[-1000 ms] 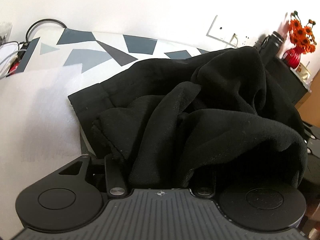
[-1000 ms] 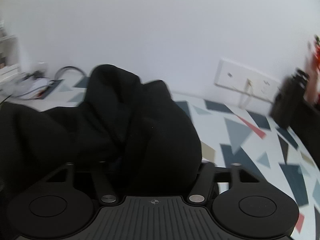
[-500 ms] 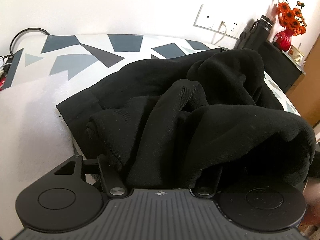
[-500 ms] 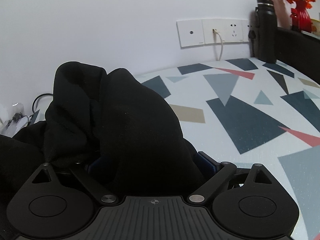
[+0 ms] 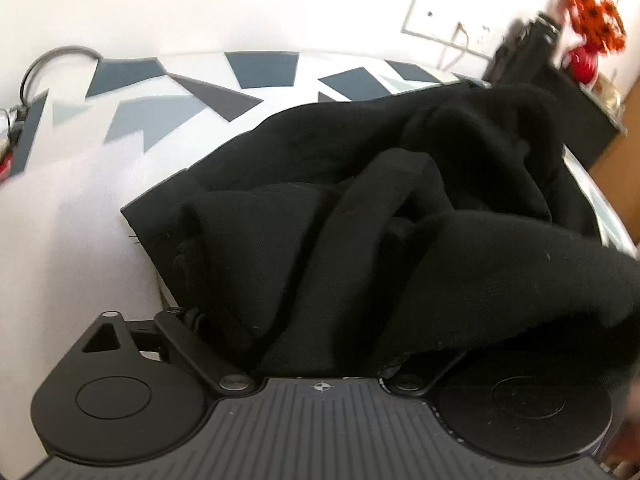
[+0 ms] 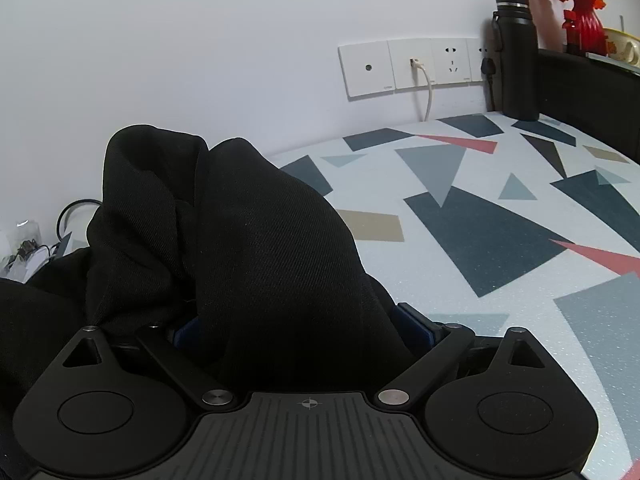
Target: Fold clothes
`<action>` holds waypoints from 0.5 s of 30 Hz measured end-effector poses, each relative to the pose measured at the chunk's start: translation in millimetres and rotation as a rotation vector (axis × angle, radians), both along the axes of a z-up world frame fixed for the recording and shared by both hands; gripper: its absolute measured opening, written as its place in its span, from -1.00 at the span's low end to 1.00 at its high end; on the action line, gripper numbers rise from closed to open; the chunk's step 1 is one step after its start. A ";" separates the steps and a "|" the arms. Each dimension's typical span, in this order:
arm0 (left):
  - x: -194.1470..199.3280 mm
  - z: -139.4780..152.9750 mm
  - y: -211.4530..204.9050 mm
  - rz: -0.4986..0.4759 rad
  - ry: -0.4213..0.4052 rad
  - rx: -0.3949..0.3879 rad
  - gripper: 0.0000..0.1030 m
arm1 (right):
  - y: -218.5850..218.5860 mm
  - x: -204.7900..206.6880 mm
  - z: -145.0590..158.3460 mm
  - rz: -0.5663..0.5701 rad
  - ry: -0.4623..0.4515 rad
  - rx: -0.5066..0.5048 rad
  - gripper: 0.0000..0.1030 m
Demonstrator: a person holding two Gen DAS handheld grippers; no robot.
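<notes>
— Left gripper?
— Clamped on the black garment; fingertips buried under bunched cloth.
— Right gripper?
— Holding the same garment; a thick hump of fabric between the blue finger pads, tips hidden.
— Garment's place?
— Heaped on the patterned tabletop, draped over both grippers, one hemmed edge flat toward the left in the left wrist view.
— Around it?
— White wall sockets with a plugged-in white cable; black bottle upright by the wall; red vase of orange flowers on a dark cabinet; coiled black cable far left.
</notes>
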State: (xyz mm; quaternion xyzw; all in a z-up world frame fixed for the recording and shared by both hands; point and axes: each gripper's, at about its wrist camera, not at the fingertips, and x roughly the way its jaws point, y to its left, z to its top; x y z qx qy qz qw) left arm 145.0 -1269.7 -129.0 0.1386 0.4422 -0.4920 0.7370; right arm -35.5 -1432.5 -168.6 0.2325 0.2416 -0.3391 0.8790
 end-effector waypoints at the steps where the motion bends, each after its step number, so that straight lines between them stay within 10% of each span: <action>1: 1.1 -0.6 -1.6 -0.007 -0.006 0.003 0.84 | -0.4 0.4 -0.4 -0.001 -0.001 0.001 0.79; 15: 0.1 -0.9 -0.1 -0.006 -0.014 0.001 0.86 | -5.8 1.6 -4.6 0.007 -0.019 0.025 0.90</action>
